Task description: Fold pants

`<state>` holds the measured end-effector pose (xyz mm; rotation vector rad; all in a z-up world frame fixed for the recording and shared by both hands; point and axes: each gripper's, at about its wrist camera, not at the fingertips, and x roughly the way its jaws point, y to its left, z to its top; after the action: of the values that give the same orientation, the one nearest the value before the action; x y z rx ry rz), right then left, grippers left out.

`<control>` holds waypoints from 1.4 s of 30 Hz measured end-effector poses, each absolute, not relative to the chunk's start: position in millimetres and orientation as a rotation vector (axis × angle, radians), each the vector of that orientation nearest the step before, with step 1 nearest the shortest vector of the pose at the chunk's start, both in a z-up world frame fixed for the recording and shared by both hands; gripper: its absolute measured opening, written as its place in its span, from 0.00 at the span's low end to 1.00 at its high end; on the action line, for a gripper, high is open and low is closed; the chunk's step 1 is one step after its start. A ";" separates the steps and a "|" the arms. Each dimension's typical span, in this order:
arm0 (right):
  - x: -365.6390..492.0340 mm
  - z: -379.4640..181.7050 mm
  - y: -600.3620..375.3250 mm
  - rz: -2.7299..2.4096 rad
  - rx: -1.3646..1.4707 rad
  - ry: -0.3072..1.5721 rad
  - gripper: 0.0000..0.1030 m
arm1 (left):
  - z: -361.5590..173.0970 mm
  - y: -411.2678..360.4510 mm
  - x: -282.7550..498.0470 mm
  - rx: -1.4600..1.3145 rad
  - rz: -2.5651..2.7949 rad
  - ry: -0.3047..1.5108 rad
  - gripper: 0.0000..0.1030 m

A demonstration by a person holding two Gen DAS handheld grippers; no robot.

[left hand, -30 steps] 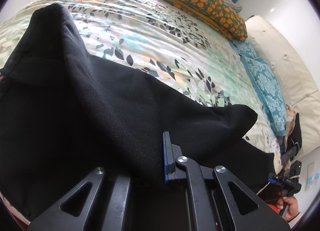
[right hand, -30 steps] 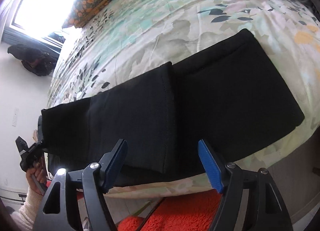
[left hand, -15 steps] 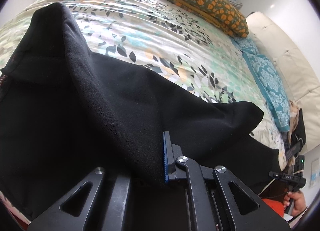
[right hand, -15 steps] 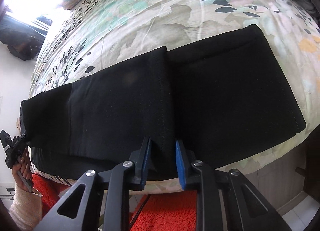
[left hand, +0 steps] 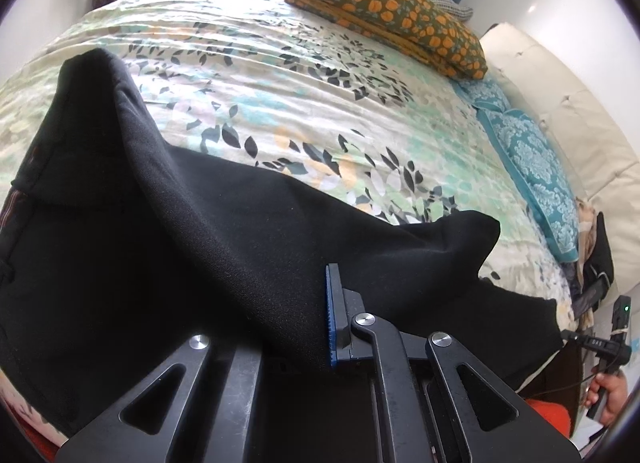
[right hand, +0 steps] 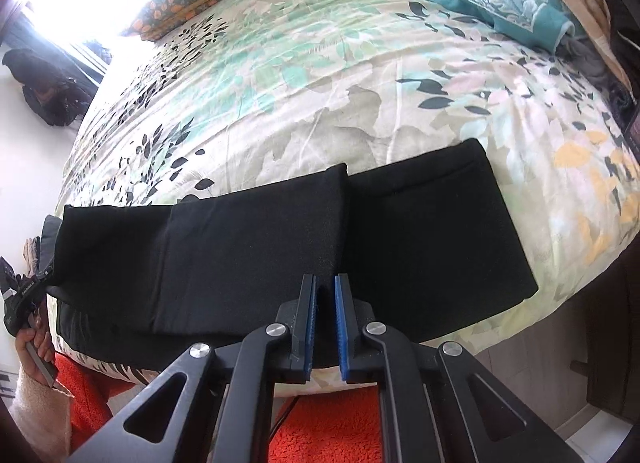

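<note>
Both hand-held grippers pinch the black pants [right hand: 248, 255], which lie folded along the near edge of the floral bedspread [right hand: 304, 75]. The right hand-held gripper [right hand: 325, 323] has its blue pads nearly together on the fold's near edge. The left hand-held gripper [left hand: 320, 319] clamps raised cloth, one pad hidden under fabric.

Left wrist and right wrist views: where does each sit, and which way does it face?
Left wrist: on the left claw, low over the pants, facing across the bed; the right hand shows.
Right wrist: on the right claw at the bed's near edge, facing across; the left hand shows.
Shared: pants, bed, orange-flowered pillow.
</note>
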<state>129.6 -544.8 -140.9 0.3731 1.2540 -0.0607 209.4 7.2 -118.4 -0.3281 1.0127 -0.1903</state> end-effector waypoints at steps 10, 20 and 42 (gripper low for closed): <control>137.4 -155.2 -563.4 -0.034 0.440 1.292 0.26 | -137.6 -5.4 192.7 -0.301 -0.174 1.068 0.04; 155.7 -195.1 -536.8 -0.030 0.309 1.399 0.11 | -145.3 -2.8 193.4 -0.300 -0.173 1.088 0.04; 123.9 -158.0 -602.3 -0.291 0.146 1.256 0.10 | -150.2 -91.0 100.4 -0.219 -0.232 1.114 0.05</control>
<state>123.9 -602.3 -158.0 0.1456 1.2555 -0.2908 100.4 -91.0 -150.2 -0.2186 1.1137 -0.2324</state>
